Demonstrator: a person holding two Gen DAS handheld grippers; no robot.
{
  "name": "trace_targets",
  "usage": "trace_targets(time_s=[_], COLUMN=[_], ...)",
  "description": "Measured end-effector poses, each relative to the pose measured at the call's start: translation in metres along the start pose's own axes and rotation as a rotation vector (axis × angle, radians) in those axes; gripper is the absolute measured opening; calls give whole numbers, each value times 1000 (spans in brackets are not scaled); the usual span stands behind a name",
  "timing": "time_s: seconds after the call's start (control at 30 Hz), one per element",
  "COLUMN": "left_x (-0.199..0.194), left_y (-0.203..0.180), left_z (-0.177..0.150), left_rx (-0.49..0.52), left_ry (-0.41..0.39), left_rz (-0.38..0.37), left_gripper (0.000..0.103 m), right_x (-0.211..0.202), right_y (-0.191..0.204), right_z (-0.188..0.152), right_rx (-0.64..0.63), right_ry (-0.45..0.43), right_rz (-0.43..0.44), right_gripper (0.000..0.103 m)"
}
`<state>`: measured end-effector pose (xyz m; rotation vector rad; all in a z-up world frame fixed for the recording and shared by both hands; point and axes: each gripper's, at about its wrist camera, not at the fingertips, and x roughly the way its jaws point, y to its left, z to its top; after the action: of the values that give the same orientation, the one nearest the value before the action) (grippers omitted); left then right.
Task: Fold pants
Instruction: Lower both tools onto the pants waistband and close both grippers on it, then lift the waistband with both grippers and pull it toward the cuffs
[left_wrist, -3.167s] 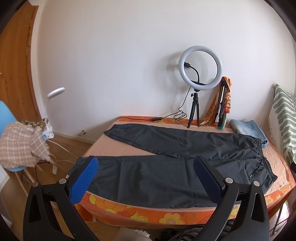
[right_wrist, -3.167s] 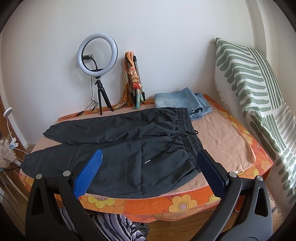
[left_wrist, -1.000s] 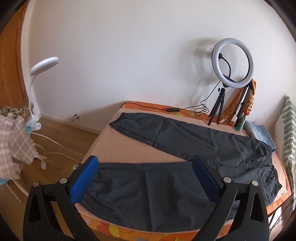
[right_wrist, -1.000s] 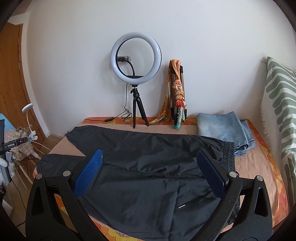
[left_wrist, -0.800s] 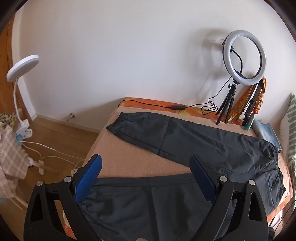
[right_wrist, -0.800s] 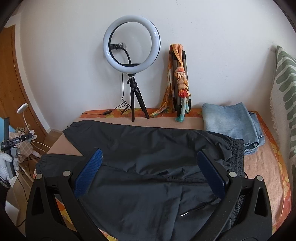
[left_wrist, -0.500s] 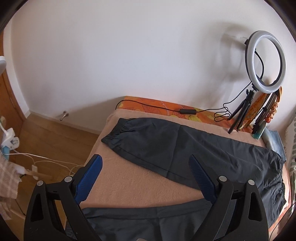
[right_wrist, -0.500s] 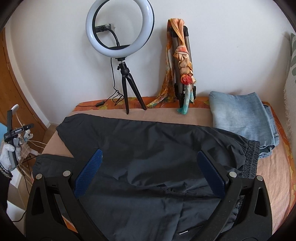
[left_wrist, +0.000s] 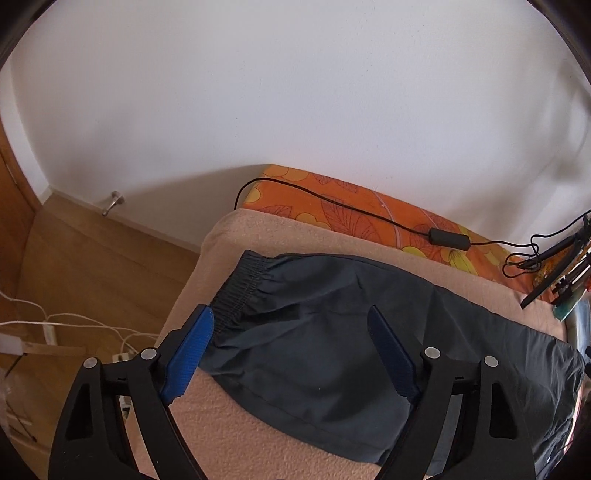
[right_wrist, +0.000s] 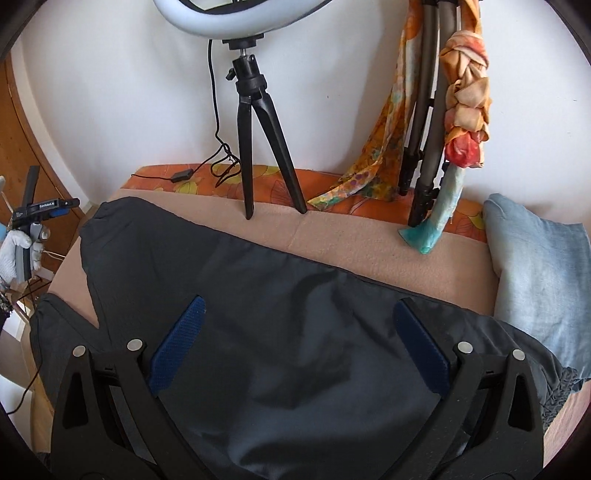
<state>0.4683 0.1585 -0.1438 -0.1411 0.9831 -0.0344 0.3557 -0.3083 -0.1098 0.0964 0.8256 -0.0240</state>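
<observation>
- a bed (left_wrist: 236, 435) carries everything: a peach fleece blanket over an orange flowered sheet (left_wrist: 332, 195) that shows along the far edge.
- white wall (left_wrist: 295, 92) behind the bed; wooden floor (left_wrist: 92, 266) at 9 o'clock in the left wrist view, with white cables (left_wrist: 66, 321) lying on it.
- in the right wrist view a ring light on a black tripod (right_wrist: 258, 122) stands at 12 o'clock on the bed's far edge, with its black cord (left_wrist: 369, 218) running along the sheet.
- a second tripod draped with an orange scarf (right_wrist: 461, 99) stands at 1 o'clock, and folded blue jeans (right_wrist: 539, 266) lie at 3 o'clock.
- the dark grey pants (right_wrist: 295, 314) lie spread flat on the blanket, their waistband at 4 o'clock in the right wrist view.
- left gripper (left_wrist: 291, 332): its blue fingers (left_wrist: 188, 350) stand apart and are closing, with nothing pinched. the elastic leg cuff (left_wrist: 240, 291) sits at 11 o'clock just past the left fingertip, and the leg fabric spans the gap below.
- right gripper (right_wrist: 299, 306): its fingers (right_wrist: 177, 347) are spread wide and released, hanging over the upper pants; whether they touch the cloth cannot be told.
- a gloved hand (right_wrist: 18, 251) holding the other gripper shows at 9 o'clock in the right wrist view.
</observation>
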Motion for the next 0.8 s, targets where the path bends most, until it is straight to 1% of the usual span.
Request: trace_targets(time_s=[0.13,0.3,0.37,0.43,0.5,0.6,0.67,0.7,0.77,0.8], left_x=[30,54,59,63,67,68,67,67,66,66], left_y=[3,5,5,5,3,1,3,4,5,7], left_z=[9,12,11,10,10,12,13,13,13,12], left_rx=[-15,-20,-24,-16,9,30,26,26,30,32], left_ry=[15,31,37,41,39,29,18,11,0,-7], left_rz=[32,65,66,63,85,107,115,121,125,124], left_gripper=[83,75,66,63,61,52,40,37,26,23], right_x=[36,71,83,92,100,113,120,123,126,128], right_y=[3,-4,-4,-3,-2,-2,-4,-5,-6,-5], right_z=[7,11,15,18,21,22,22,21,18,16], right_rx=[-40,-45,-56,-78,-101,-117,-120,-121,-125,-128], right_ry=[33,68,79,87,96,120,134,138,146,154], right_rz=[4,6,0,-1,-4,-3,-2,-1,3,4], right_gripper=[103,102,101,101,101,101,101,101,101,96])
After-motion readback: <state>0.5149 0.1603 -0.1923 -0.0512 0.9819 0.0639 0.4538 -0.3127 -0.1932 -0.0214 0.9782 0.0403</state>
